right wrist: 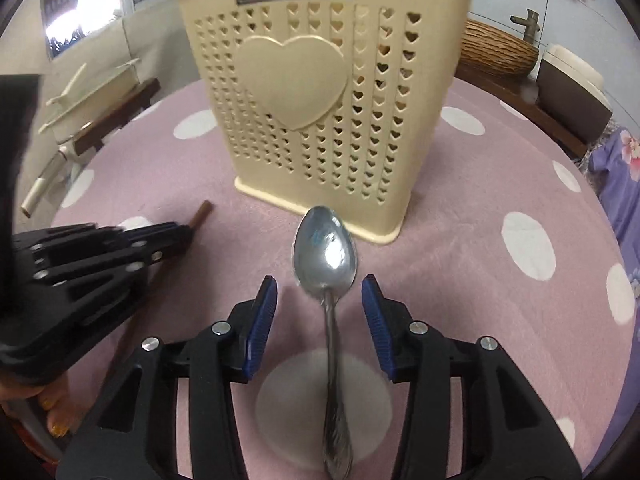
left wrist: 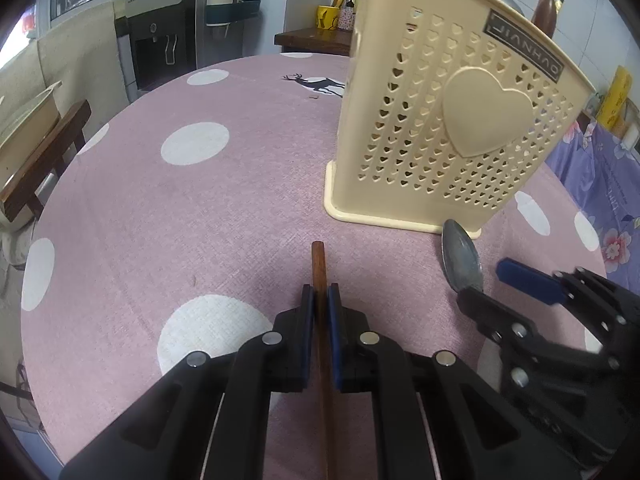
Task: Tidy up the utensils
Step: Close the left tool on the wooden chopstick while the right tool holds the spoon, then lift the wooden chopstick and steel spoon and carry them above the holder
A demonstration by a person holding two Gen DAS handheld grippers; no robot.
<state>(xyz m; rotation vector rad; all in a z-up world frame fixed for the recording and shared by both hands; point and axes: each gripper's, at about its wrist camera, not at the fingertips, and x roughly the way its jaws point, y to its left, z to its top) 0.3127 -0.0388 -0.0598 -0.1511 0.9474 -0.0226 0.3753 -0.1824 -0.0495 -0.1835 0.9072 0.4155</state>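
Between my right gripper's [right wrist: 319,312] spread jaws the spoon [right wrist: 325,248] lies loose on the table [right wrist: 460,248]; my left gripper [left wrist: 320,300] is clenched on a chopstick [left wrist: 319,264]. Closing off-centre could skid the spoon's slick handle, or nudge its bowl against the holder [right wrist: 320,92] just behind. Its label reads JIANHAO.

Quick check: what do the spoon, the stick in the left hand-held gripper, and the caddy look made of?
Spoon: polished metal, likely steel; bright reflections. Stick: brown, matte, probably wood. Caddy: cream moulded plastic, smooth, with heart-shaped cutouts.
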